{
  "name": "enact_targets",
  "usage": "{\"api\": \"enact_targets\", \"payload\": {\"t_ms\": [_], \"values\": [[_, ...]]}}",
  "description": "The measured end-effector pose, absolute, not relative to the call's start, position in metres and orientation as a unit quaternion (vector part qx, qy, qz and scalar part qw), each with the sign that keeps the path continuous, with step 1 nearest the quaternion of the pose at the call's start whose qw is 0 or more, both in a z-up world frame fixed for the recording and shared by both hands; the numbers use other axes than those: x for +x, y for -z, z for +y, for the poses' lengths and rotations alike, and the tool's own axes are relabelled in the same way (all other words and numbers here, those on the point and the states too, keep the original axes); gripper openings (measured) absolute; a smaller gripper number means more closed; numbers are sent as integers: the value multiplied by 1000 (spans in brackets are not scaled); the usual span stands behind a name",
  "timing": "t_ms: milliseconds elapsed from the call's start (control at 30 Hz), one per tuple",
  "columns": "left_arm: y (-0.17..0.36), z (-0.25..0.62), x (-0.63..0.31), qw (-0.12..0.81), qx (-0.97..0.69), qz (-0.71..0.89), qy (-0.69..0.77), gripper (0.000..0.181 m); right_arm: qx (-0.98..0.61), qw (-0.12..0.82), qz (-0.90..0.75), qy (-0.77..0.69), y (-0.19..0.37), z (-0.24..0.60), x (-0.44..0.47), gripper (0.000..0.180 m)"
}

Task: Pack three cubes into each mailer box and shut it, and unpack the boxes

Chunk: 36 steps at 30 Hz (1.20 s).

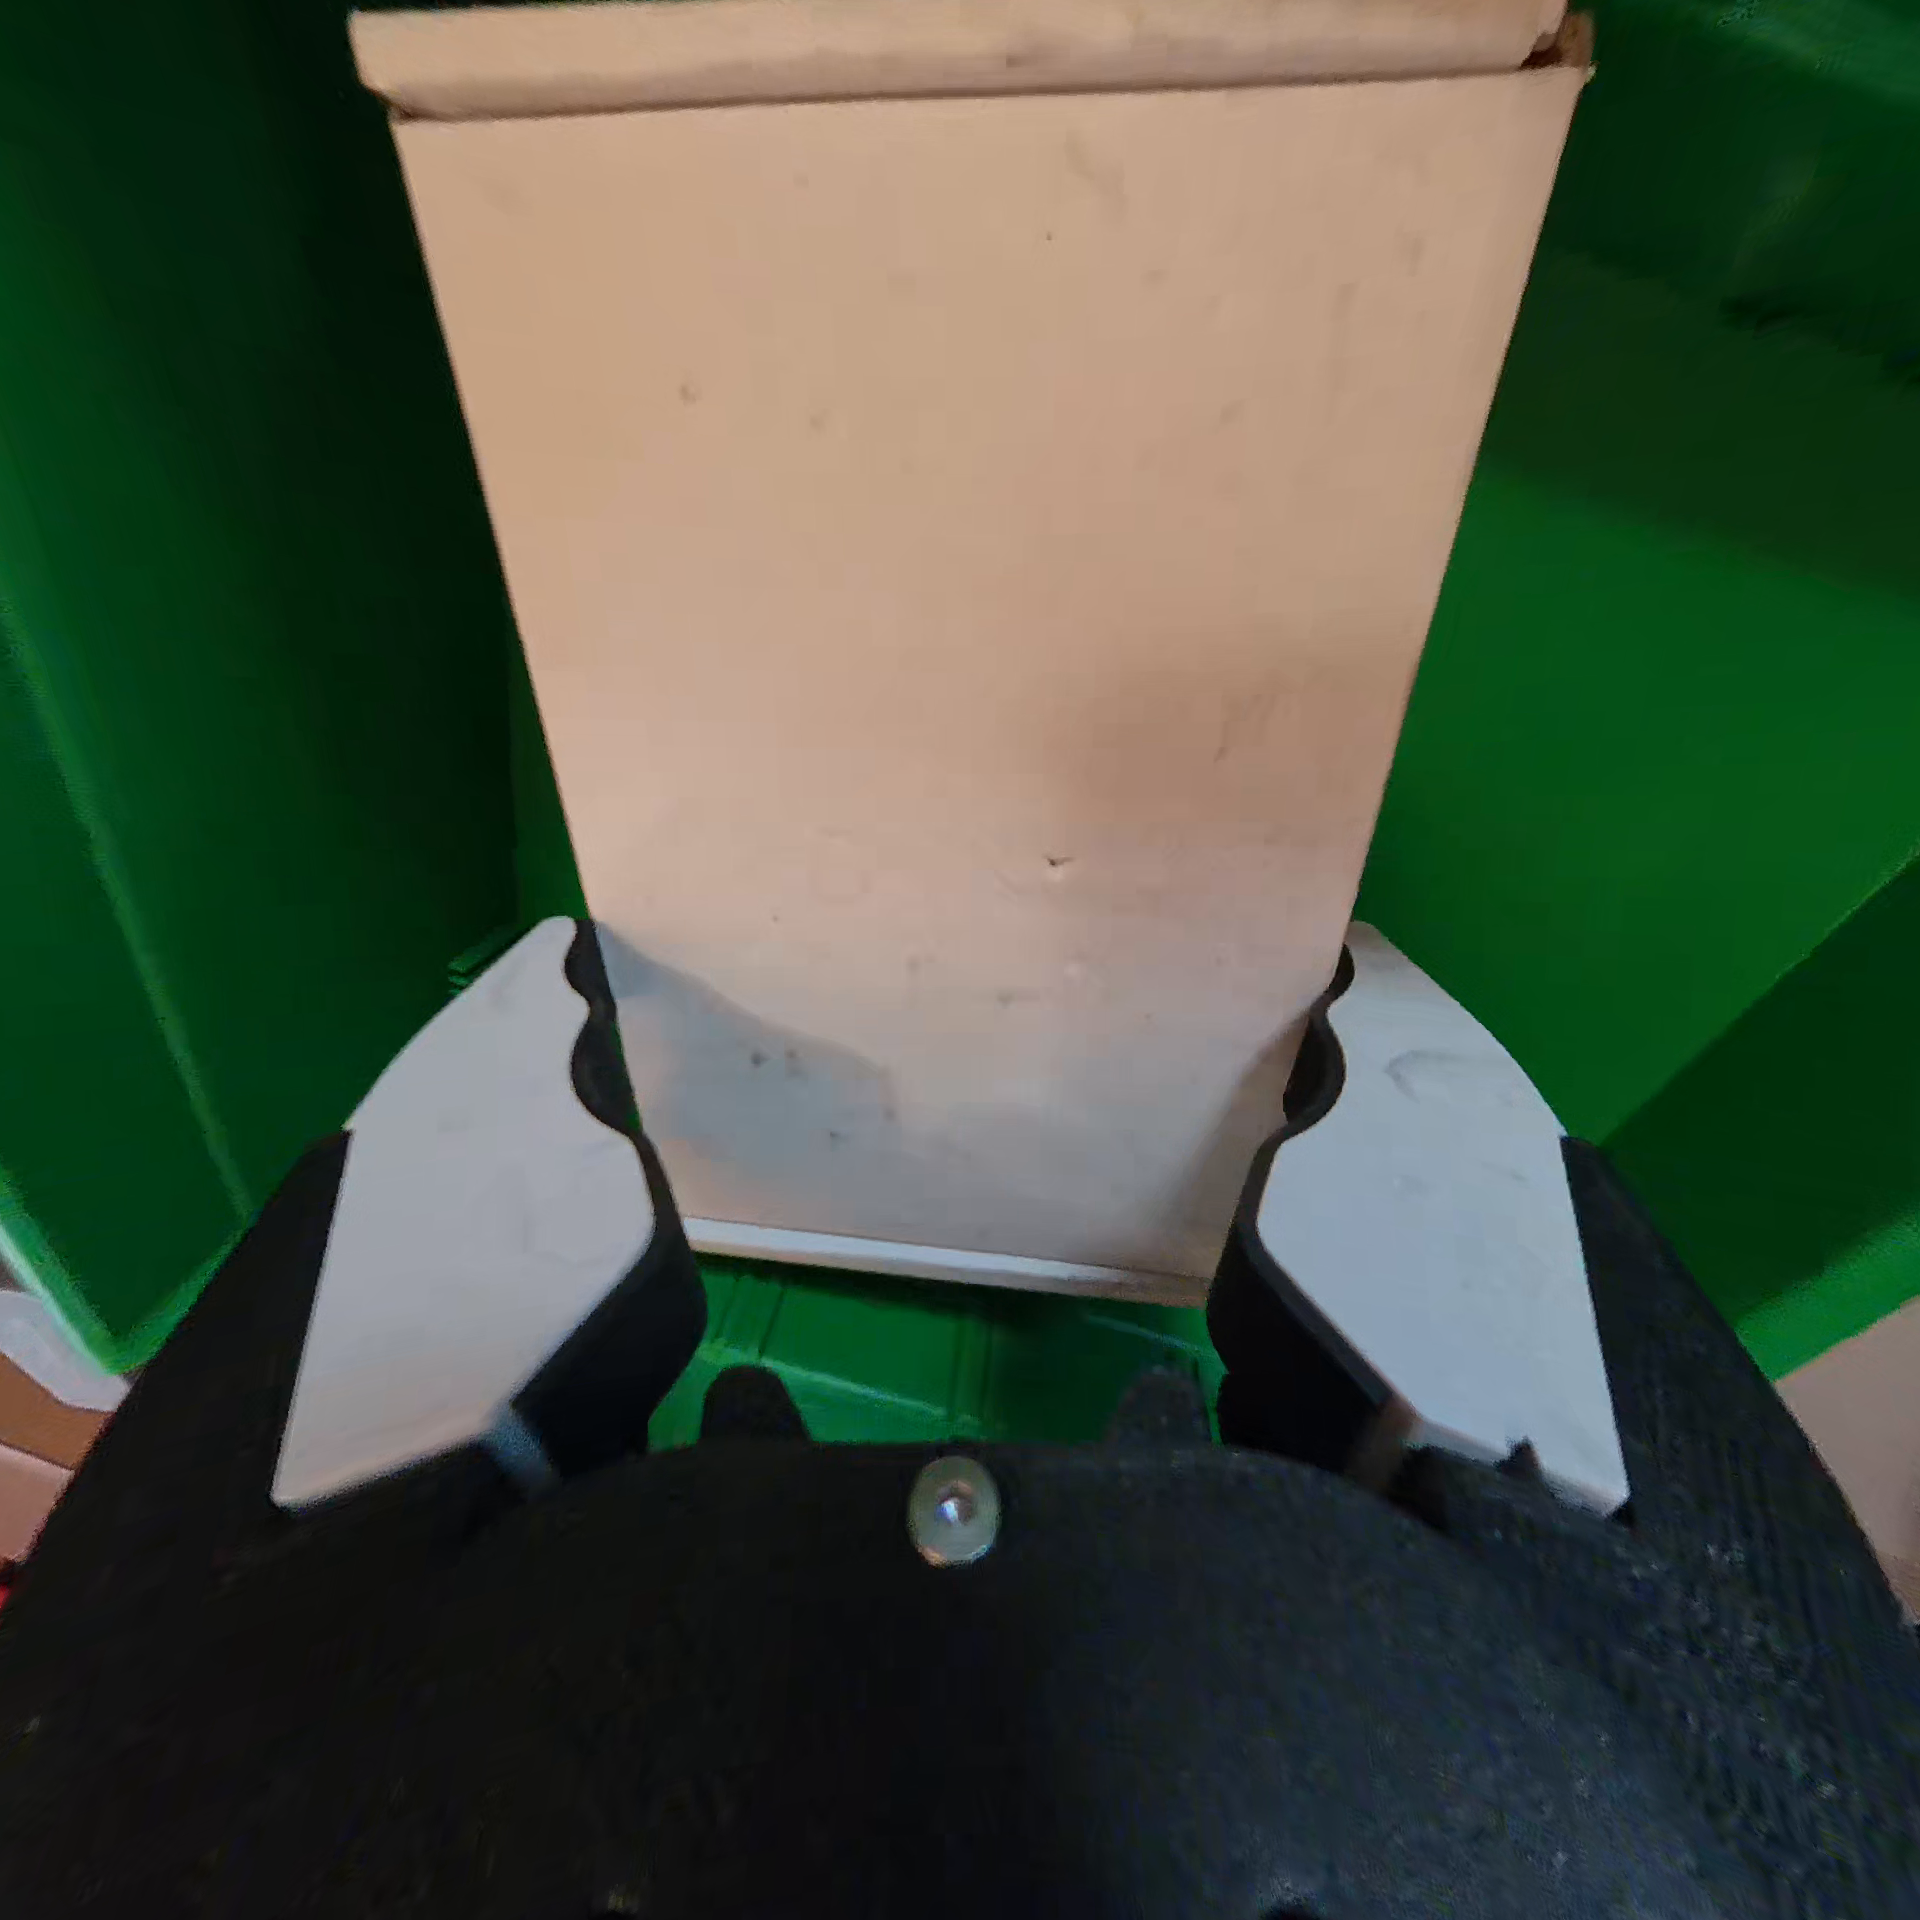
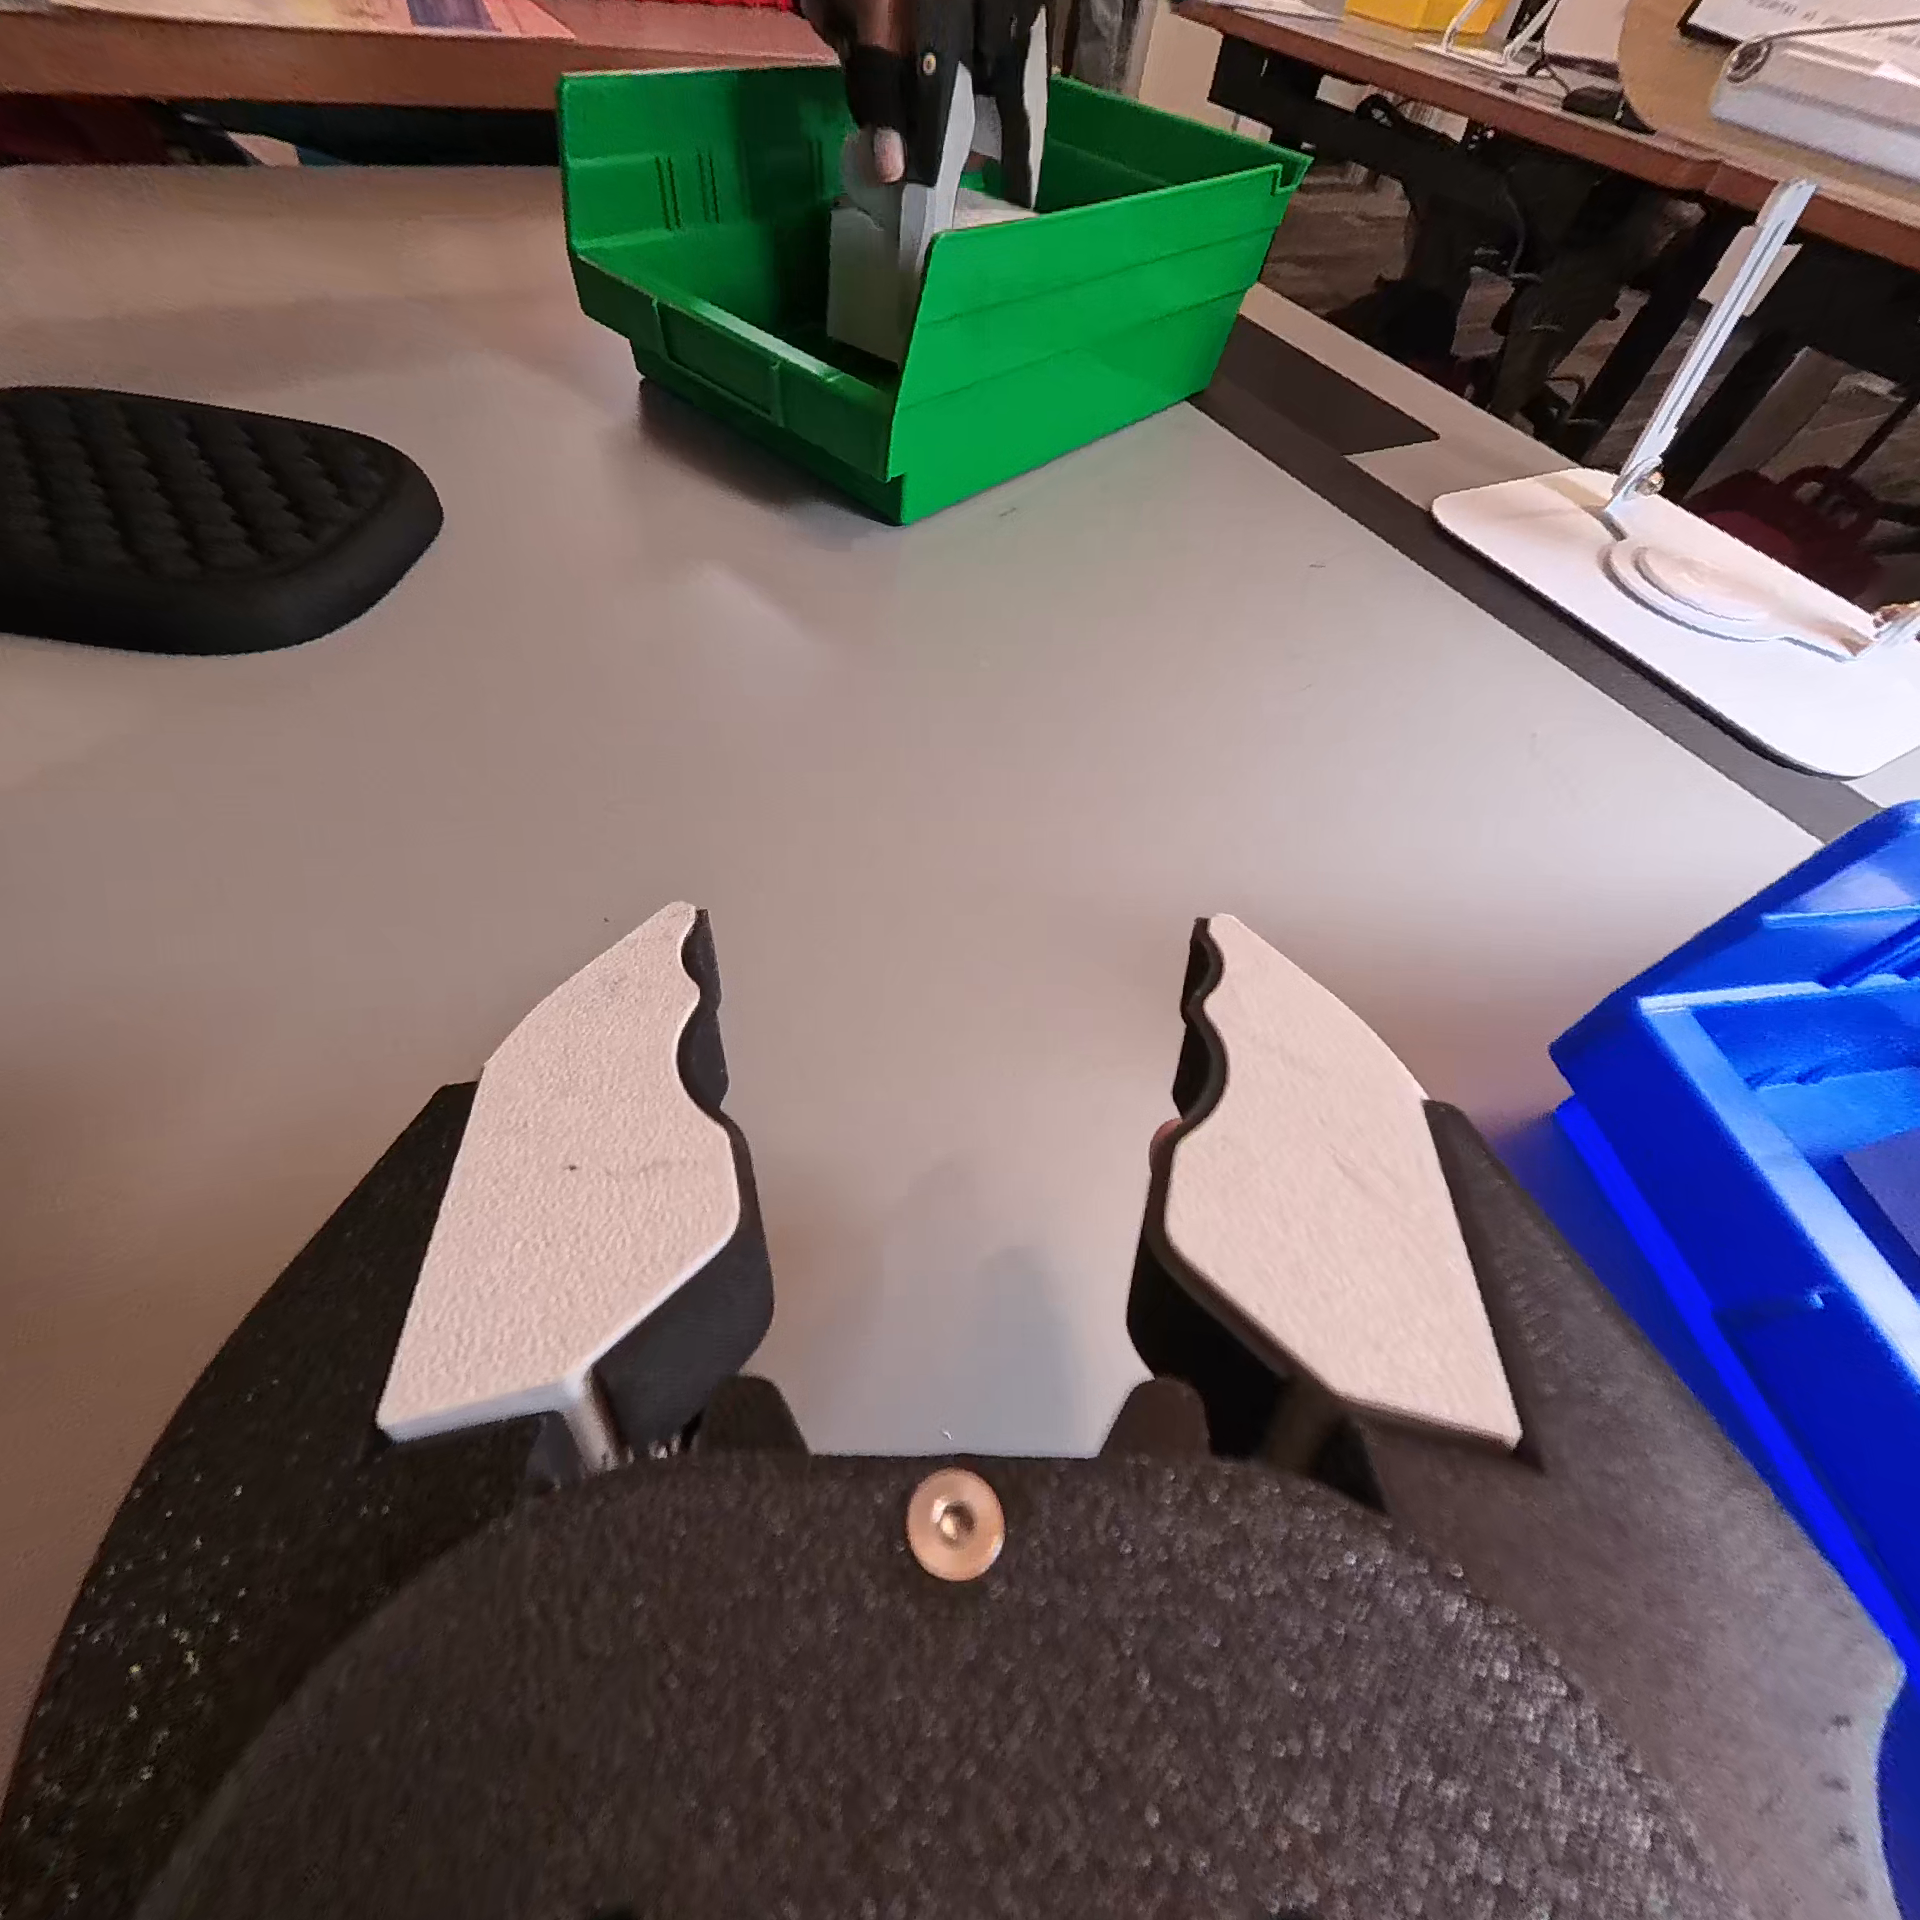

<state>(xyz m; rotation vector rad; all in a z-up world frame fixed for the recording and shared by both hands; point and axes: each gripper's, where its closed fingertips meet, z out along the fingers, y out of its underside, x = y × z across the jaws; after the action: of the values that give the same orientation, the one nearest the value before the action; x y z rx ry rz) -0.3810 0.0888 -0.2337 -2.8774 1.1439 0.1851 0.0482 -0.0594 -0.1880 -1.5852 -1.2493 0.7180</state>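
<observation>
Left claw [image 1: 961, 1049] clamps a closed mailer box [image 1: 966, 582] inside the green bin [image 2: 1091, 343] (tilted); right claw [image 2: 951, 1023] gapes apart.

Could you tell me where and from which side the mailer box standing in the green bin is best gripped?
Grip the mailer box across its narrow width near the upper end, coming straight down from above. It stands on end inside the green bin, whose walls likely block a sideways approach. The left gripper already spans it this way, one finger on each flat face.
</observation>
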Motion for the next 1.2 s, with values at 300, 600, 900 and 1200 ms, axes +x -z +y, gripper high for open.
{"api": "enact_targets", "payload": {"t_ms": [300,600,900,1200], "values": [[136,68,-355,134,-906,400,-38,124,-645,489,-510,-292,184,-60,47,85],[99,-39,-192,176,-810,541,139,124,-587,553,-547,-225,169,-66,34,86],[187,-117,-64,70,-740,623,245,124,-429,638,-637,-52,161,-98,16,93],[190,-111,-20,168,-702,611,324,110,-375,624,-684,-55,179,-114,12,76]]}}
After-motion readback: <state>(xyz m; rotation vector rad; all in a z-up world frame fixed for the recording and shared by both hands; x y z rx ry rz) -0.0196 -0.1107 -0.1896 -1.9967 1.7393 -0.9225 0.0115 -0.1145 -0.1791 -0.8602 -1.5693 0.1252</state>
